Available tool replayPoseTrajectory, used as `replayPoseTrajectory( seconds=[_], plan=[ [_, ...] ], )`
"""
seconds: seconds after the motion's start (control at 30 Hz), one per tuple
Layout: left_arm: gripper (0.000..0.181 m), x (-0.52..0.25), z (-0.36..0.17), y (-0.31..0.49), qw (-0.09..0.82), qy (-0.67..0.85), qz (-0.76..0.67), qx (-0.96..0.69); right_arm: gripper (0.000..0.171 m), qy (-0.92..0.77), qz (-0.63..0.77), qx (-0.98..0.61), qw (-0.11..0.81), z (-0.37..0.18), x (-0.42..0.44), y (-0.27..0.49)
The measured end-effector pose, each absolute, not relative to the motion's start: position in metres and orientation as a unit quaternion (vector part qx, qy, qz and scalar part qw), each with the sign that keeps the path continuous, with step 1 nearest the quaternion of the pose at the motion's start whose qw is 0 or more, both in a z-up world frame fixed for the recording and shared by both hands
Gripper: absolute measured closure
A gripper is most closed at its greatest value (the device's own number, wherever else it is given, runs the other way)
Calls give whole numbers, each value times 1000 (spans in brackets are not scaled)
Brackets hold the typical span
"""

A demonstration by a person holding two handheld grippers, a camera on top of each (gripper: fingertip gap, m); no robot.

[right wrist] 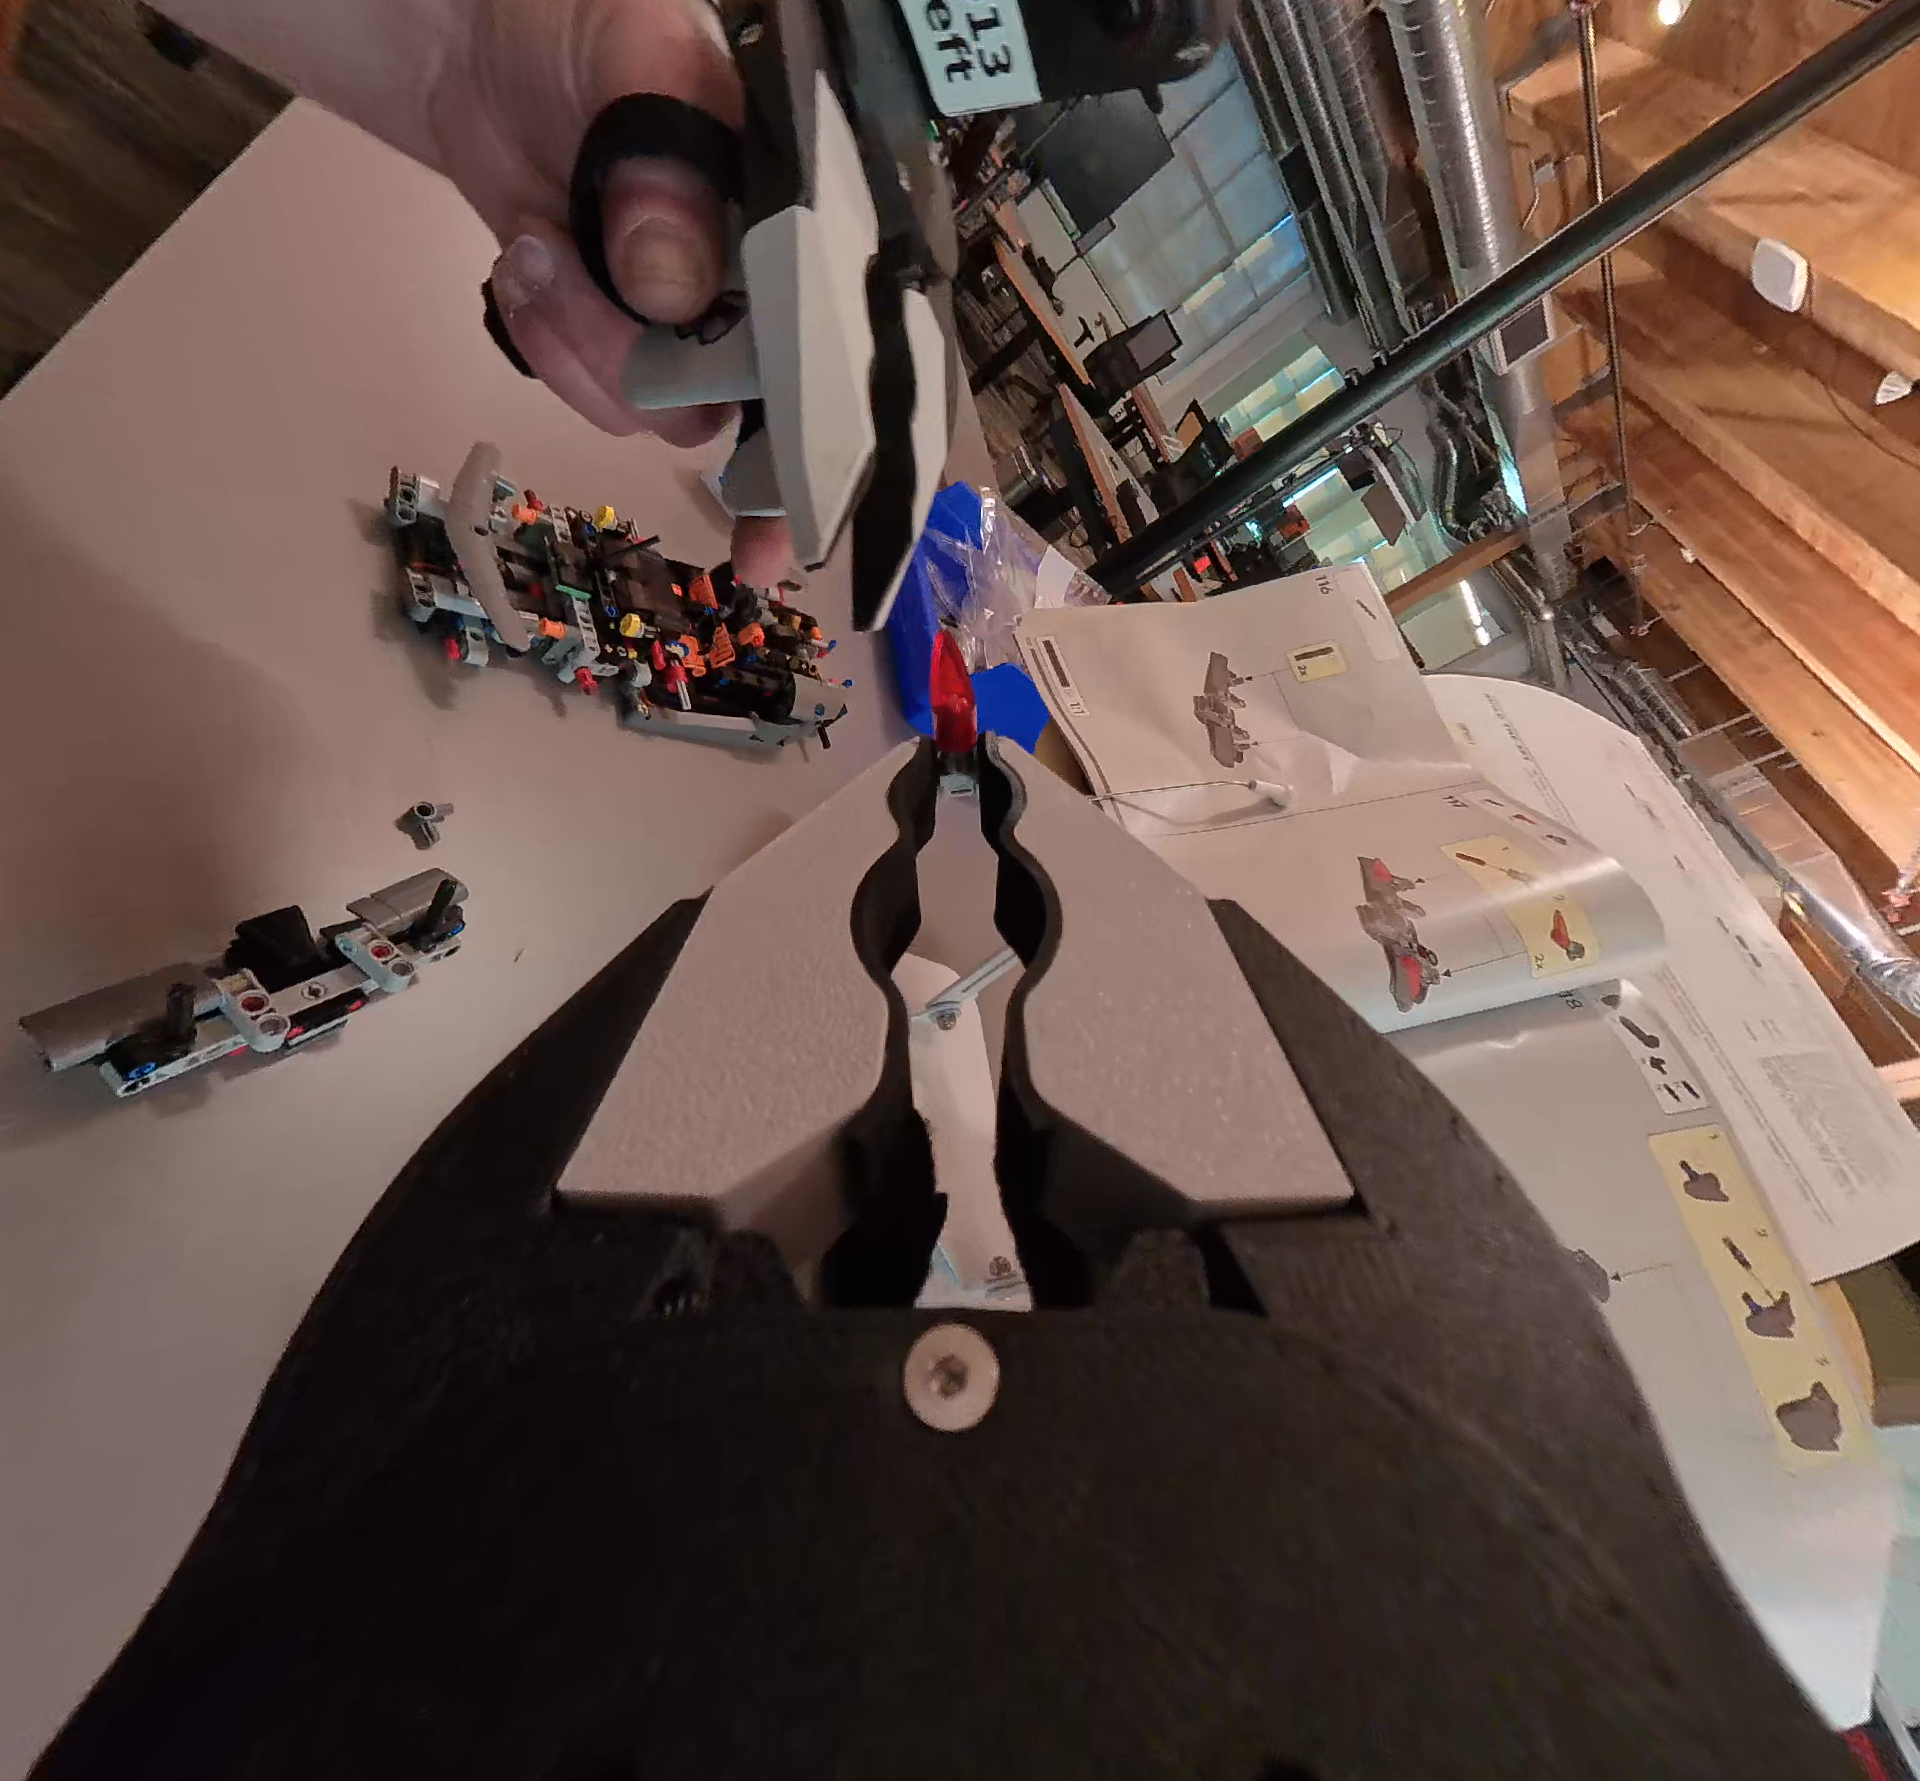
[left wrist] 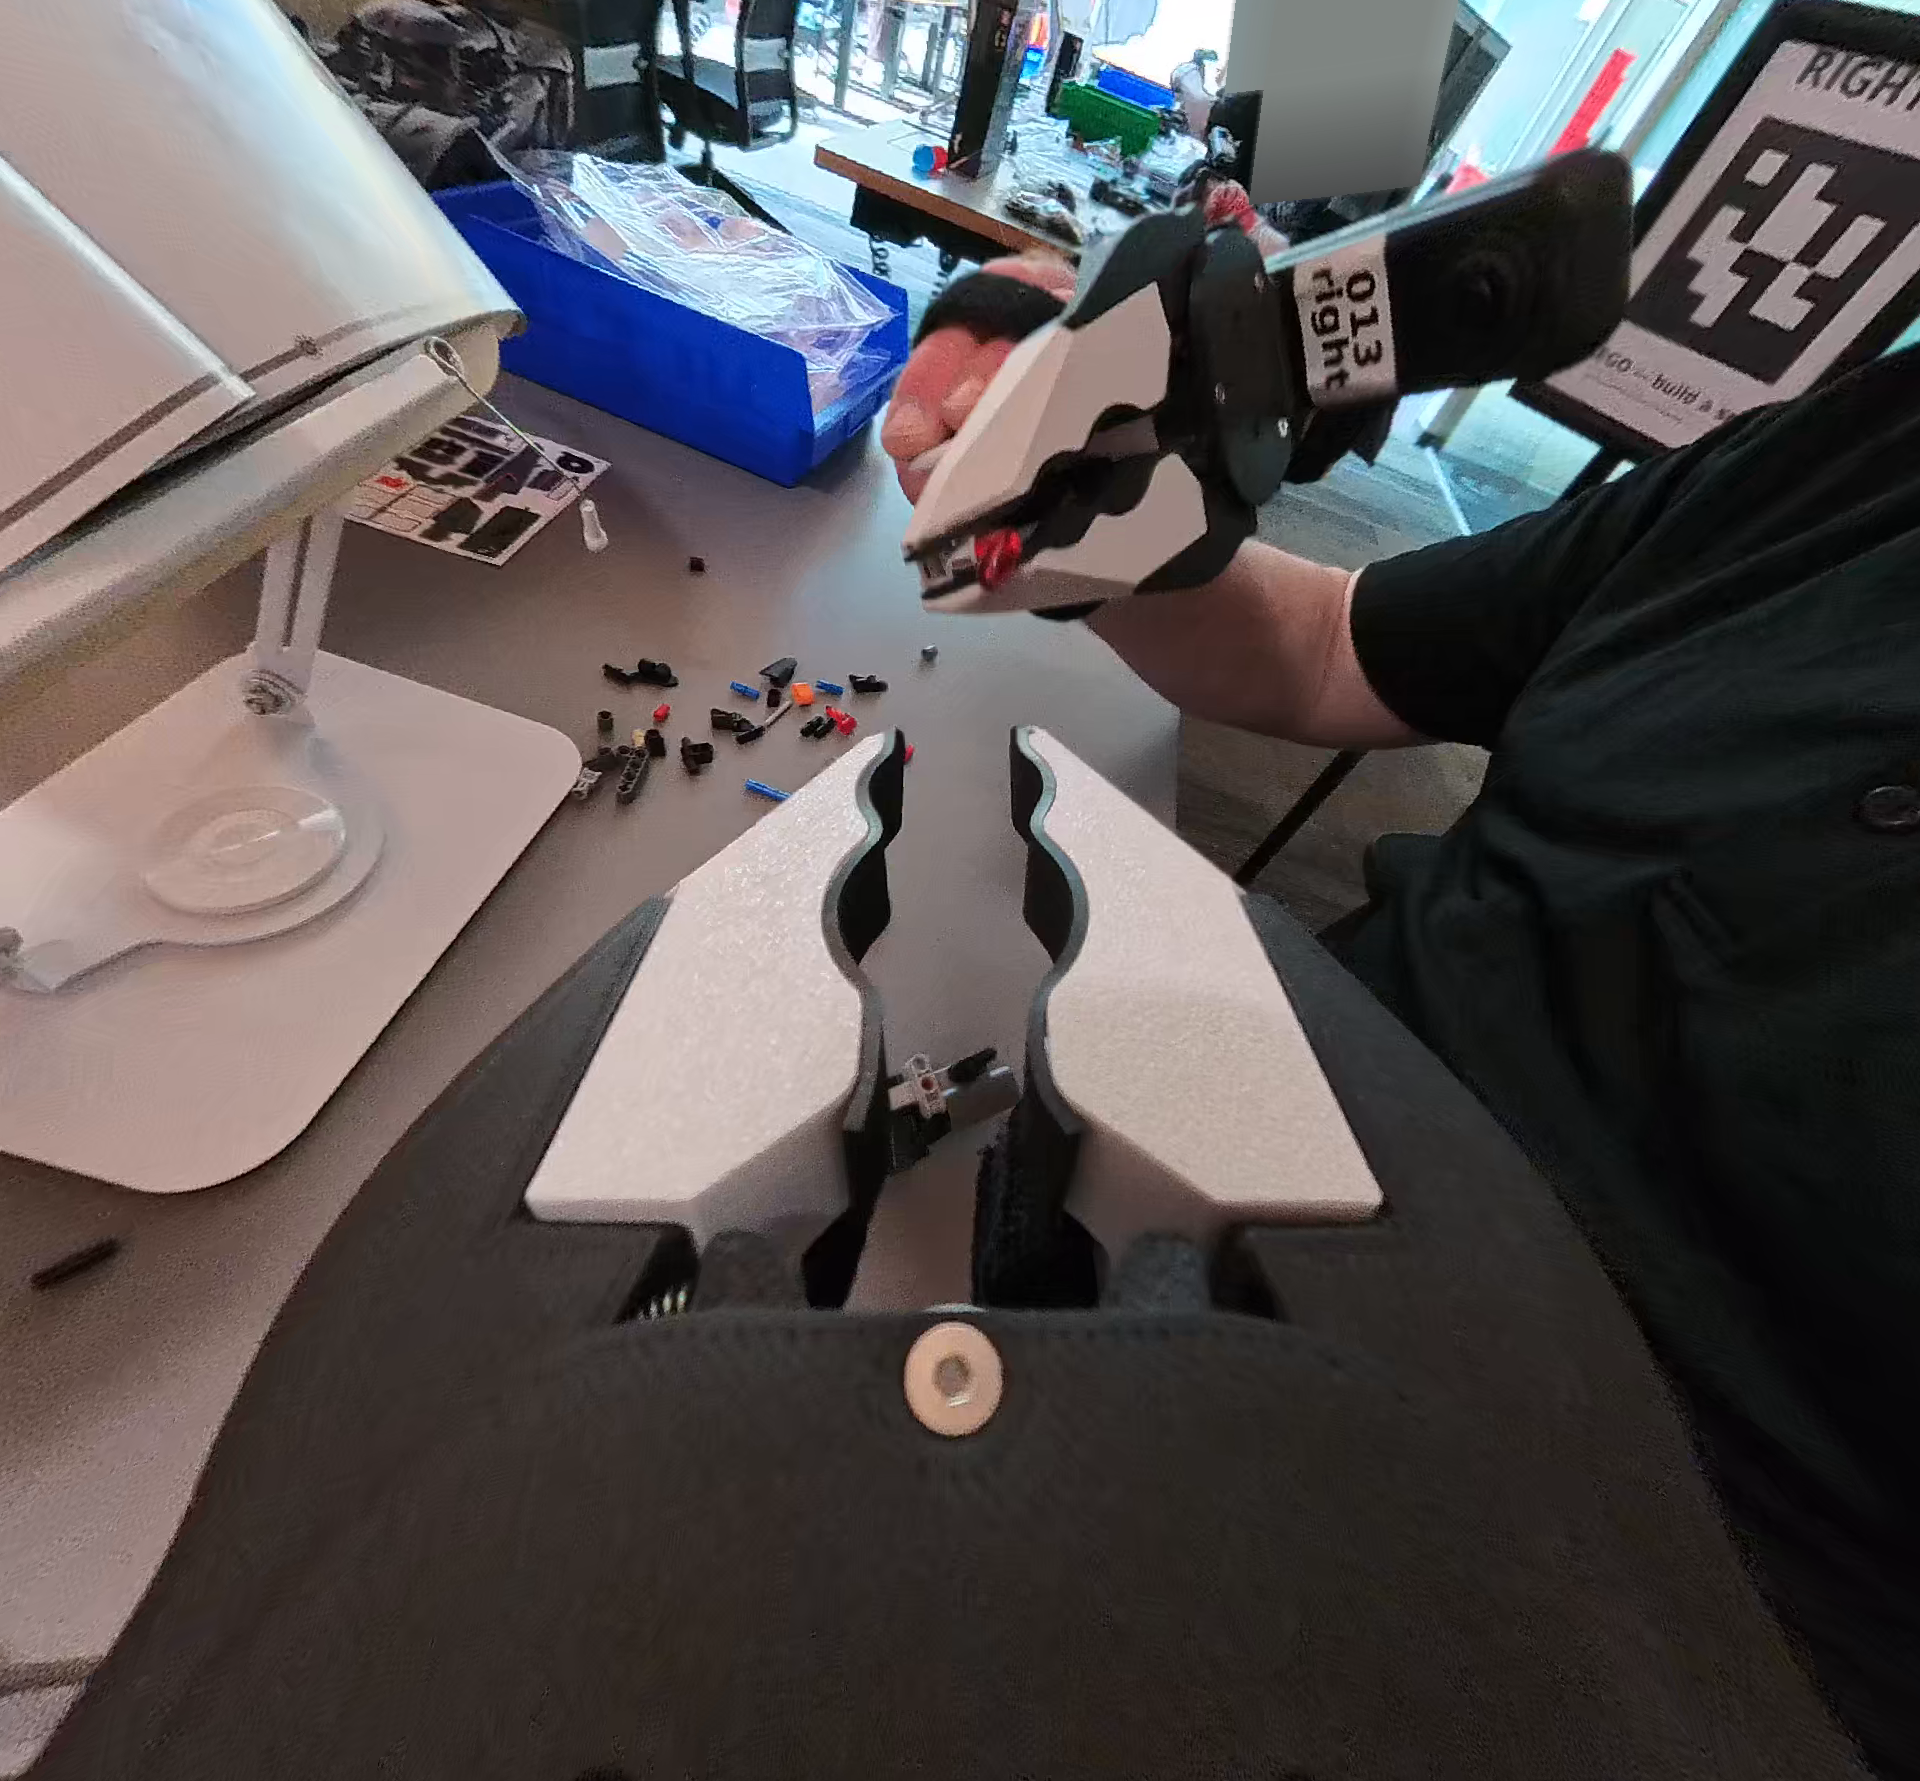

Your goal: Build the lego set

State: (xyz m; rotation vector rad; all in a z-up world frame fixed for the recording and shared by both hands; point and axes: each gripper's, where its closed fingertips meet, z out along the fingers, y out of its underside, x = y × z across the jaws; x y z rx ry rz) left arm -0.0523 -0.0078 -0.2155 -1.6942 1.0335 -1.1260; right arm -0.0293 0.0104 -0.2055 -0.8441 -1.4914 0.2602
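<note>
My right gripper (right wrist: pixel 951 760) is shut on a small red piece with a grey connector (right wrist: pixel 950 692), held up in the air. It also shows in the left wrist view (left wrist: pixel 961 573), above the table with the red piece (left wrist: pixel 1000 555) at its tips. My left gripper (left wrist: pixel 961 744) is open and empty, and it appears at the top of the right wrist view (right wrist: pixel 883 526). Part of a small grey assembly (left wrist: pixel 940 1092) shows on the table through the gap between its fingers. A large built lego assembly (right wrist: pixel 613 609) and a smaller grey one (right wrist: pixel 260 983) lie on the table.
Several loose small pieces (left wrist: pixel 727 713) lie scattered mid-table. An open instruction booklet (right wrist: pixel 1351 796) rests on a white stand (left wrist: pixel 260 952) at the left. A blue bin (left wrist: pixel 675 349) with plastic bags and a sticker sheet (left wrist: pixel 478 484) are behind. A lone grey connector (right wrist: pixel 424 822) lies nearby. Less than 4 cm separates the two grippers' tips.
</note>
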Motion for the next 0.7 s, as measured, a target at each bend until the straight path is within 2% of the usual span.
replayPoseTrajectory(
  seconds=[0.43, 0.7],
  plan=[
    [165, -83, -250, -22, 454, 420, -348, -704, 166, -662, 88, -379, 640, -200, -36, 16],
    [165, -103, -258, -17, 491, 385, -341, -704, 166, -663, 40, -388, 639, -200, -50, 18]
  ],
)
